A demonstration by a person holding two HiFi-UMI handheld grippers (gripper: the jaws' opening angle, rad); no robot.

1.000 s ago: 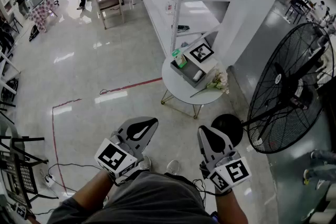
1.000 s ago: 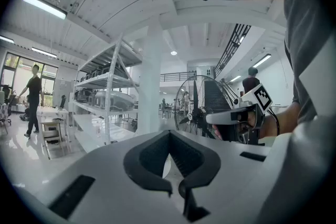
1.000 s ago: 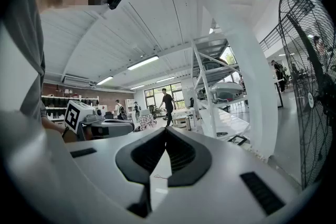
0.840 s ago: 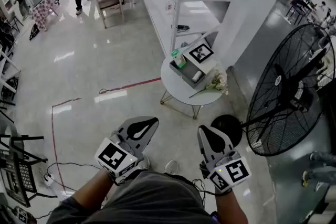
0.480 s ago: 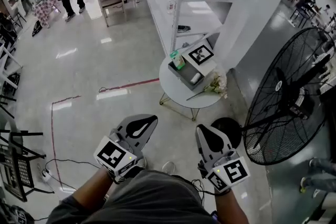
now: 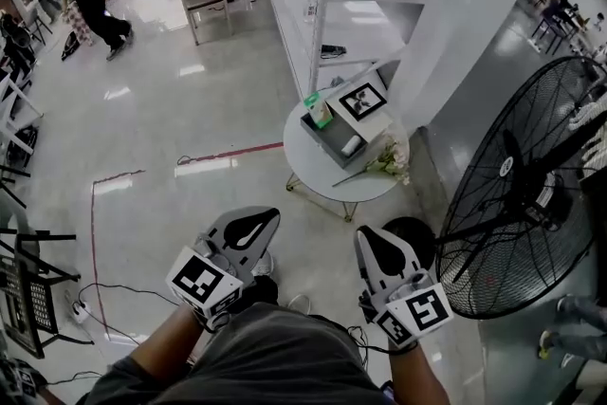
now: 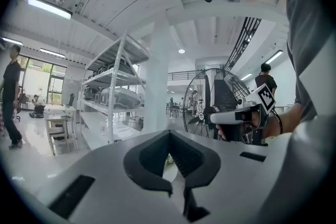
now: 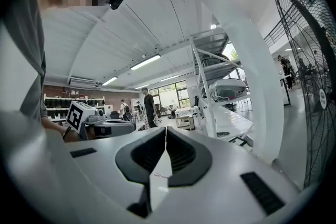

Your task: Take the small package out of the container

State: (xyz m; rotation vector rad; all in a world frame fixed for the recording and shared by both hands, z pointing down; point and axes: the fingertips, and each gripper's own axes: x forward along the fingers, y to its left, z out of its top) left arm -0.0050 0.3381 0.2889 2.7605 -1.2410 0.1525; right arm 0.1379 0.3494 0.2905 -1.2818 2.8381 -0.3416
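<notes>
While the small package (image 6: 351, 145) (the pale item, as I read it) lies inside the grey container (image 6: 324, 136) on the round counter (image 6: 318, 171), I'd walk in close before opening anything, then reach in from above. It sits well ahead of my left tool (image 6: 258, 221) and right tool (image 6: 373, 247), both fully closed and empty.

Round white table (image 6: 311, 168) with grey container (image 6: 331, 134), flowers (image 6: 387, 158)
</notes>
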